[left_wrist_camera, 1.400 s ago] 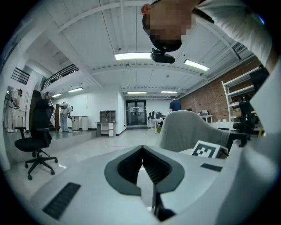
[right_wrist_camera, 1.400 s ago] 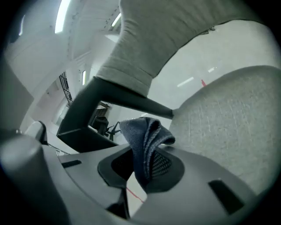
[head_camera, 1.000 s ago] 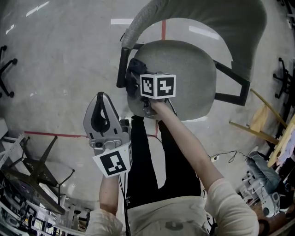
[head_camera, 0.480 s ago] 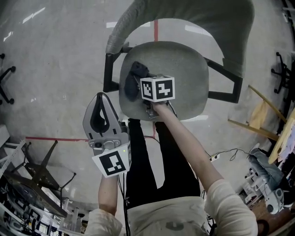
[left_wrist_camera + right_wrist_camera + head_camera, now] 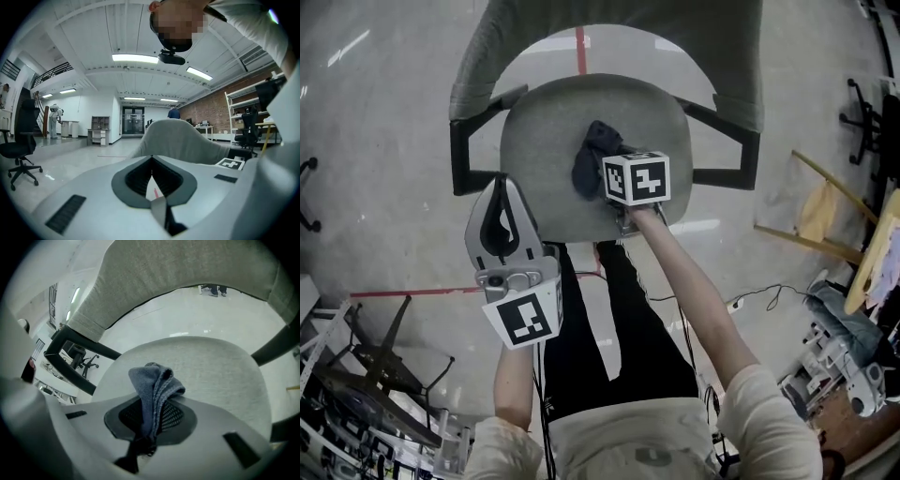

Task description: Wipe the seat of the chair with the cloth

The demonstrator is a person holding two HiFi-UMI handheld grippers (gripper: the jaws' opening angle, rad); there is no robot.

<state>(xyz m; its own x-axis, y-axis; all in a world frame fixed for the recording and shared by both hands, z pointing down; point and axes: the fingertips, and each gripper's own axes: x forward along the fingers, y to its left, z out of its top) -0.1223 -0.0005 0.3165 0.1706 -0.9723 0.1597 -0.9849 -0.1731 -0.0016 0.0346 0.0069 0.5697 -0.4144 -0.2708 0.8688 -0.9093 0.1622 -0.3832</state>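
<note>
A grey office chair stands below me, its fabric seat (image 5: 544, 141) ringed by black armrests and a curved backrest (image 5: 609, 19). My right gripper (image 5: 598, 169) is over the middle of the seat (image 5: 220, 376), shut on a dark blue cloth (image 5: 589, 161) that bunches out of its jaws (image 5: 154, 390) against the fabric. My left gripper (image 5: 500, 220) hangs off the seat's front left edge, shut with nothing in it; in the left gripper view it (image 5: 152, 180) points level past the backrest (image 5: 183, 143).
Red tape lines (image 5: 412, 292) cross the pale floor. The base of another chair (image 5: 366, 361) and clutter sit at the lower left. Wooden sticks (image 5: 811, 239) and cables lie at the right. A black office chair (image 5: 18, 145) stands far left in the hall.
The right gripper has dragged the cloth from the seat's left edge toward its middle. The left gripper has kept its place beside the seat.
</note>
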